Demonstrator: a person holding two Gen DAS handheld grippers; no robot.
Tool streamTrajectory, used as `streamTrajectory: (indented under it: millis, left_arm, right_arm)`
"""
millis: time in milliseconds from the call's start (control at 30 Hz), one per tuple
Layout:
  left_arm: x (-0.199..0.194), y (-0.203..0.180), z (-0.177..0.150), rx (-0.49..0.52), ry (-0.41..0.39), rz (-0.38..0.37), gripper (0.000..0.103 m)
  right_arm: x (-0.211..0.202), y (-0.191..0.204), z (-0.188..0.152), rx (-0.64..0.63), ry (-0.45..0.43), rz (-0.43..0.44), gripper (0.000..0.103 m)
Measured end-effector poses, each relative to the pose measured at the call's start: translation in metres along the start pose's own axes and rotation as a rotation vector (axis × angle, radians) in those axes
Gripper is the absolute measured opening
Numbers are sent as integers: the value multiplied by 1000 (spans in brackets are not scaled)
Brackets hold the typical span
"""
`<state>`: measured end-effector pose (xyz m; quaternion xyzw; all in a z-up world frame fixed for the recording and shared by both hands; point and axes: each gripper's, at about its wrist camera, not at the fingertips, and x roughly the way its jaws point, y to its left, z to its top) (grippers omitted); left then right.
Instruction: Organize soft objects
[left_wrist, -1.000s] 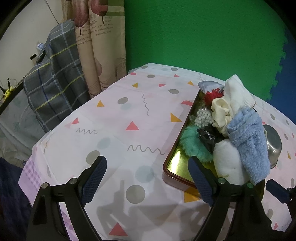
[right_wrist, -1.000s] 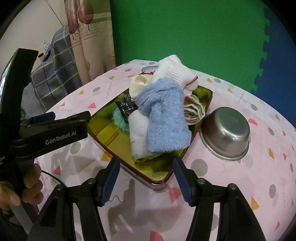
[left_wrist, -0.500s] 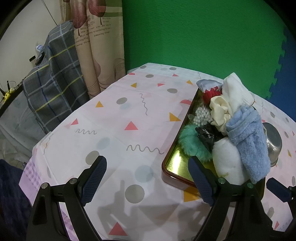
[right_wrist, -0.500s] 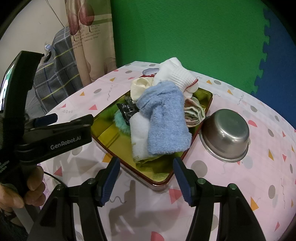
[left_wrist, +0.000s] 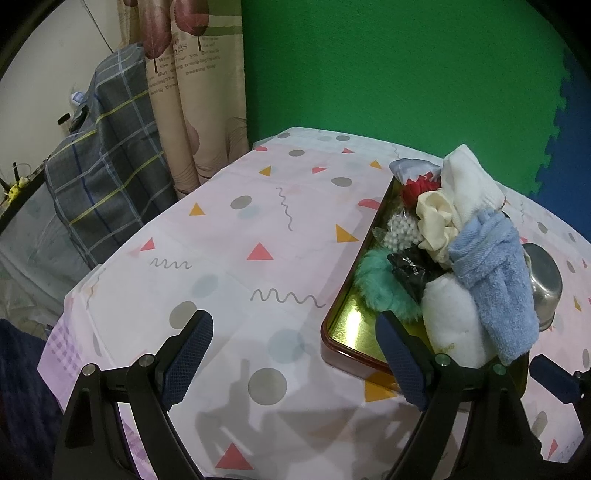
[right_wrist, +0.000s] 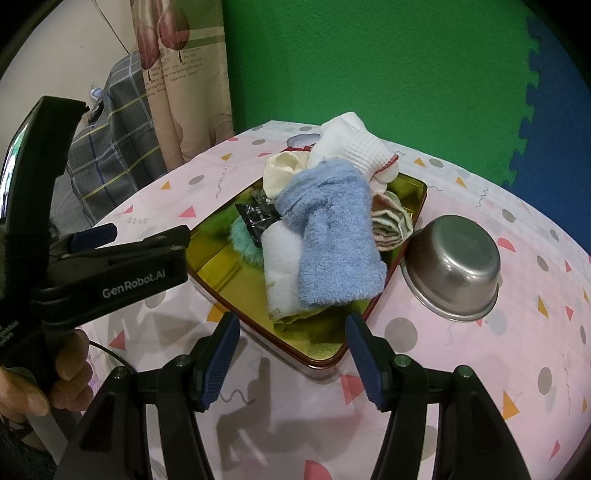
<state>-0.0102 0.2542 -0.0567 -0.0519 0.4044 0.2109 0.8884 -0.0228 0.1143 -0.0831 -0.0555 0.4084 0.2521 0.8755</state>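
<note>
A gold tray with a red rim (right_wrist: 218, 258) (left_wrist: 347, 325) holds a pile of soft things: a blue towel (right_wrist: 336, 236) (left_wrist: 495, 273), a white cloth (right_wrist: 280, 266) (left_wrist: 450, 325), a white sock (right_wrist: 354, 147) (left_wrist: 465, 184), a cream scrunchie (left_wrist: 432, 218), a teal fluffy piece (left_wrist: 380, 284) and a striped cloth (right_wrist: 391, 225). My left gripper (left_wrist: 295, 354) is open and empty over the tablecloth, left of the tray. My right gripper (right_wrist: 291, 354) is open and empty at the tray's near corner.
A steel bowl (right_wrist: 454, 266) (left_wrist: 543, 280) stands upside down right of the tray. The pink patterned tablecloth (left_wrist: 240, 240) covers the table. A plaid cloth (left_wrist: 99, 166) and a curtain (left_wrist: 192, 92) hang beyond the left edge. A green wall stands behind.
Both grippers have drifted slightly; the tray and pile sit a little lower and nearer in the right wrist view. Nothing was taken hold of.
</note>
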Motion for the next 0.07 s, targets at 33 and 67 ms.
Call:
streamTrajectory:
  millis: [33, 67]
  left_arm:
    - [0, 0, 0, 3, 0, -1, 87]
    - [0, -1, 0, 5, -1, -3, 87]
  right_arm:
    - [0, 0, 0, 0, 1, 0, 61]
    - [0, 0, 0, -1, 0, 0, 61]
